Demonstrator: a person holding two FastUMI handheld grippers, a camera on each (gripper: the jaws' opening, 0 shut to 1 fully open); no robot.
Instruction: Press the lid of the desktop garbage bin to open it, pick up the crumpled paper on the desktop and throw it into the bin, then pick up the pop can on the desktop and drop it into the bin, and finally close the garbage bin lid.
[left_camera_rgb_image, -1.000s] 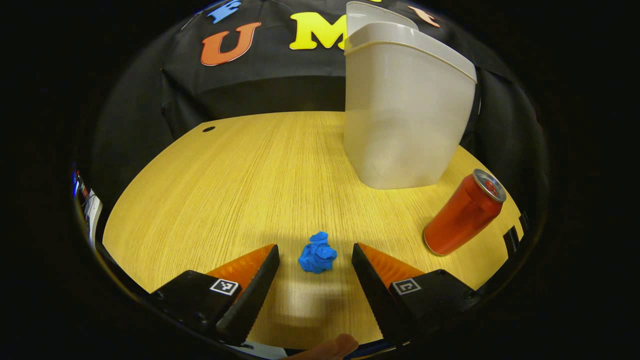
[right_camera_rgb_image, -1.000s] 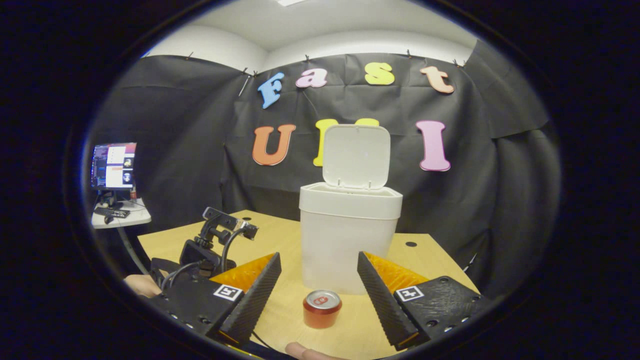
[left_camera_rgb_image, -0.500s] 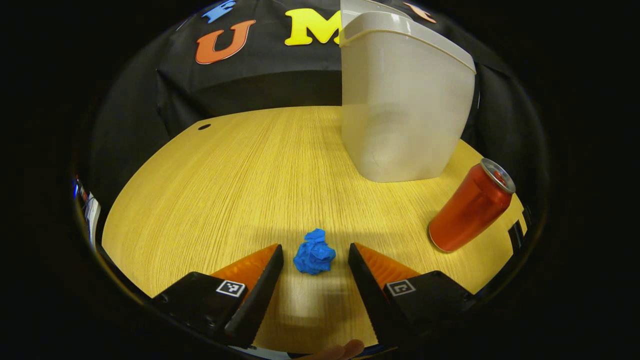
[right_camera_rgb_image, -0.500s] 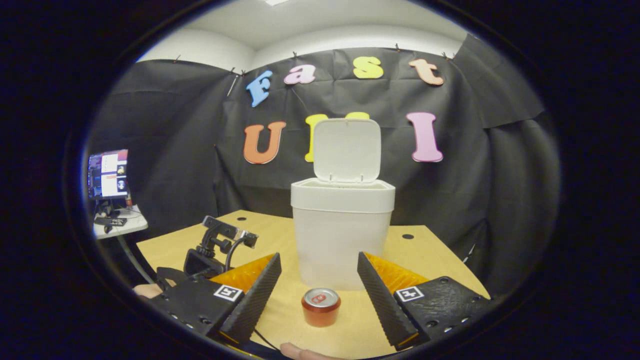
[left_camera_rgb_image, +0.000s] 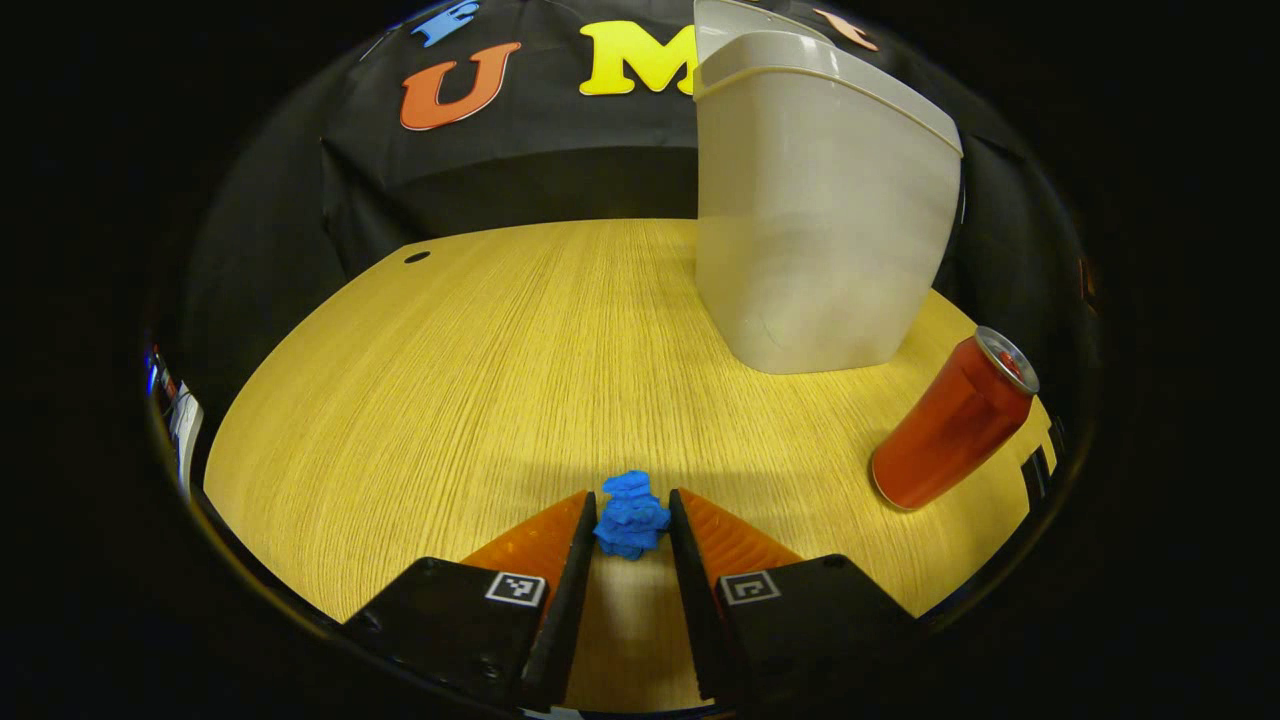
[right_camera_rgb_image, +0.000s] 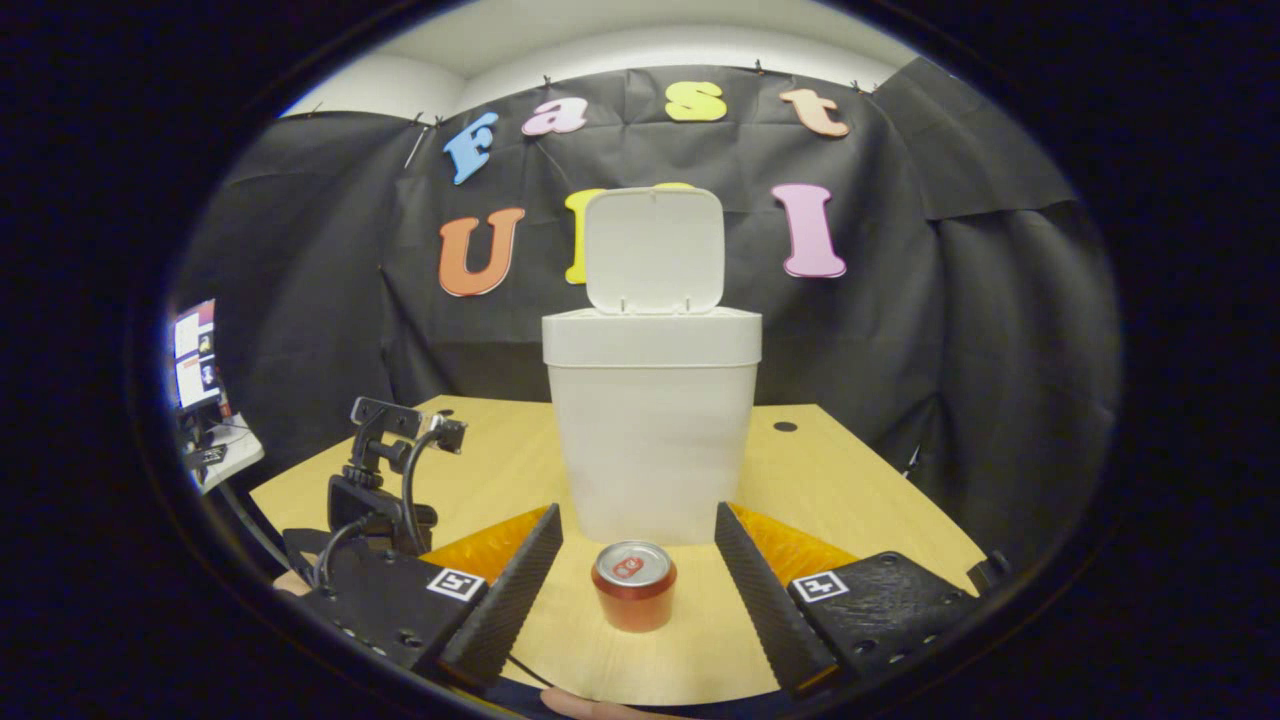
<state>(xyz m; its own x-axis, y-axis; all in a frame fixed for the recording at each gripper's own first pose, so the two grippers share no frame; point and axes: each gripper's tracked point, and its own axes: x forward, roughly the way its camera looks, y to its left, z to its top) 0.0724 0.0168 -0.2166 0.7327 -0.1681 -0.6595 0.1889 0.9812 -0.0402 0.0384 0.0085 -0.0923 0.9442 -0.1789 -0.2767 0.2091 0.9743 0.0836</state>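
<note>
A wooden desktop (left_camera_rgb_image: 450, 360) holds three task items: one white garbage bin, one crumpled blue paper ball and one red pop can. In the left gripper view, the left gripper (left_camera_rgb_image: 630, 525) sits low over the desk with its two fingers drawn in close, both pressing on the crumpled paper (left_camera_rgb_image: 630, 515), which rests on the desk at their tips. The garbage bin (left_camera_rgb_image: 820, 220) stands farther back to the right, and the pop can (left_camera_rgb_image: 950, 420) stands upright near it, well apart from the paper. In the right gripper view, the right gripper (right_camera_rgb_image: 638, 575) has its two fingers spread wide, holding nothing; the pop can (right_camera_rgb_image: 633, 585) stands between them, touching neither. Behind the can the bin (right_camera_rgb_image: 650, 430) has its lid (right_camera_rgb_image: 655, 250) raised upright. One monitor (right_camera_rgb_image: 195, 355) glows at the far left.
</note>
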